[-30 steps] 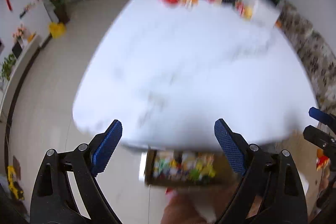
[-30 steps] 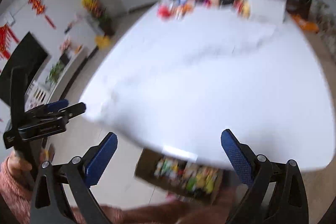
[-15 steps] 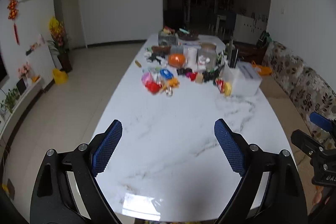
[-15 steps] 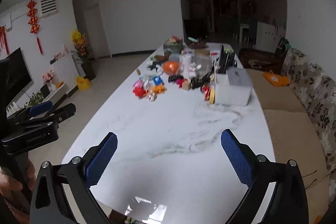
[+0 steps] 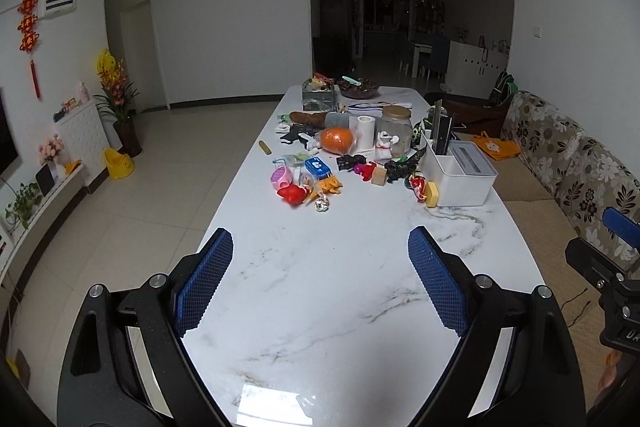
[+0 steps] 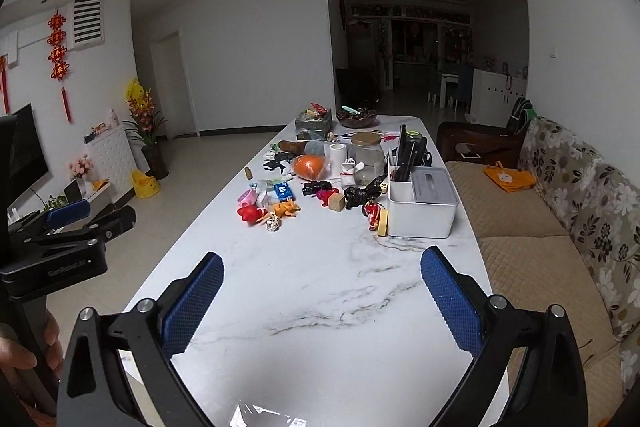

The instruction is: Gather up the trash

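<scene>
Nearest, the left gripper point(image 5: 320, 279) and right gripper point(image 6: 322, 301) both gape empty above the bare near end of the marble table point(image 5: 340, 307); farther along, wrappers and scraps point(image 5: 316, 183) litter it beside a white organizer box point(image 5: 460, 179).

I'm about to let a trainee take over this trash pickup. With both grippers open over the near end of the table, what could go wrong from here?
1. The small crumpled foil piece lies close to the red toy and orange toy; wide-open fingers might take a toy along.
2. The glass jar stands amid the clutter; a reach past it could tip it.
3. Trash and keepsakes look alike here, so mis-sorting seems likely.
</scene>
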A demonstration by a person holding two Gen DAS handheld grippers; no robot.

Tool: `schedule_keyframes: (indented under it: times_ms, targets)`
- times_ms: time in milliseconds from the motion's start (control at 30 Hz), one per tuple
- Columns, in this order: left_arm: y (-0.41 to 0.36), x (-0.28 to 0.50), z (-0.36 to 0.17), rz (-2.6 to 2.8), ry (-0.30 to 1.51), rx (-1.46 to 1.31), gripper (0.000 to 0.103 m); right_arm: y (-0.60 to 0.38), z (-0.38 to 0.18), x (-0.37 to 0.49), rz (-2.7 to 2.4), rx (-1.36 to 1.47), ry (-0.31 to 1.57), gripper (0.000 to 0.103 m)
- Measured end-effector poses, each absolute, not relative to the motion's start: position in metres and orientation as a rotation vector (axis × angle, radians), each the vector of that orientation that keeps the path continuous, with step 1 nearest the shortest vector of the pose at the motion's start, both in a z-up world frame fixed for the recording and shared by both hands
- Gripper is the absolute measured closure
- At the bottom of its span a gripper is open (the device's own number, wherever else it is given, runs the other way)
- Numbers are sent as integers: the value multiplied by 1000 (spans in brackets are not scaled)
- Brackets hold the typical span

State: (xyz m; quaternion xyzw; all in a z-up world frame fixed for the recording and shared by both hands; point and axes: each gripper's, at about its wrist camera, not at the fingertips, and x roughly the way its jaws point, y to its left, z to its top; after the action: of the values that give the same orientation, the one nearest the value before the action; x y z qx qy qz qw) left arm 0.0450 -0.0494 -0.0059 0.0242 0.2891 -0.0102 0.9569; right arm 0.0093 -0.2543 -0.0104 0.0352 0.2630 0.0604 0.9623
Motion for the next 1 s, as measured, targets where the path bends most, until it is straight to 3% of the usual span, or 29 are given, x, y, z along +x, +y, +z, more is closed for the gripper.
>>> schedule_keyframes:
  times_ms: [1000]
  targets:
    - [-42,44,-10,-7,621,44,16,-254,-18,18,91,82,561,6]
